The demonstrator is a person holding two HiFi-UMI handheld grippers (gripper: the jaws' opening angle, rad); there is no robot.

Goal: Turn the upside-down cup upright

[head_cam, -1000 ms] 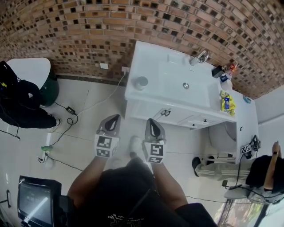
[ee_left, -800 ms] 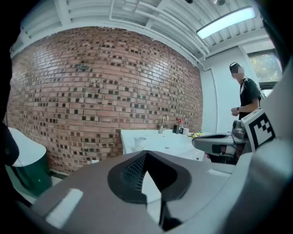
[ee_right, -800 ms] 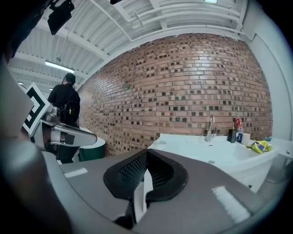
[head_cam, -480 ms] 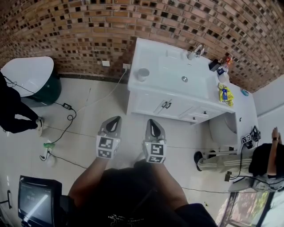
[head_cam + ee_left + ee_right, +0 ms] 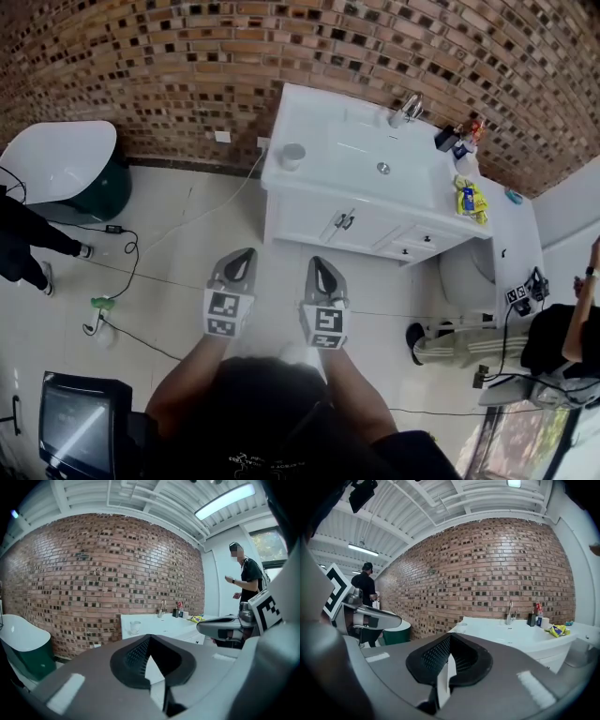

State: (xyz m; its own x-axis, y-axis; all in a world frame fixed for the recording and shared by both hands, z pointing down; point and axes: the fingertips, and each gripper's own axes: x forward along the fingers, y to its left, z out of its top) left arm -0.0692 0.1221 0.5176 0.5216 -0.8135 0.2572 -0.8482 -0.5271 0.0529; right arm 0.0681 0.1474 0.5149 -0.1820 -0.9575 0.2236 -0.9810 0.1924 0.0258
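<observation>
A small pale cup stands on the left end of the white vanity top, against the brick wall; which way up it is I cannot tell. It also shows far ahead as the cup in the left gripper view and the cup in the right gripper view. My left gripper and right gripper are held side by side over the tiled floor, well short of the vanity. Both are shut with nothing between the jaws. Each gripper view shows the other one: right gripper, left gripper.
A faucet, bottles and a yellow packet sit around the basin. A white tub on a green base is at the left, cables cross the floor, a monitor is near left, a toilet right.
The person in dark clothes at the left has walked off toward the left edge. Both grippers stay shut and side by side; the vanity has shifted only slightly in the view.
</observation>
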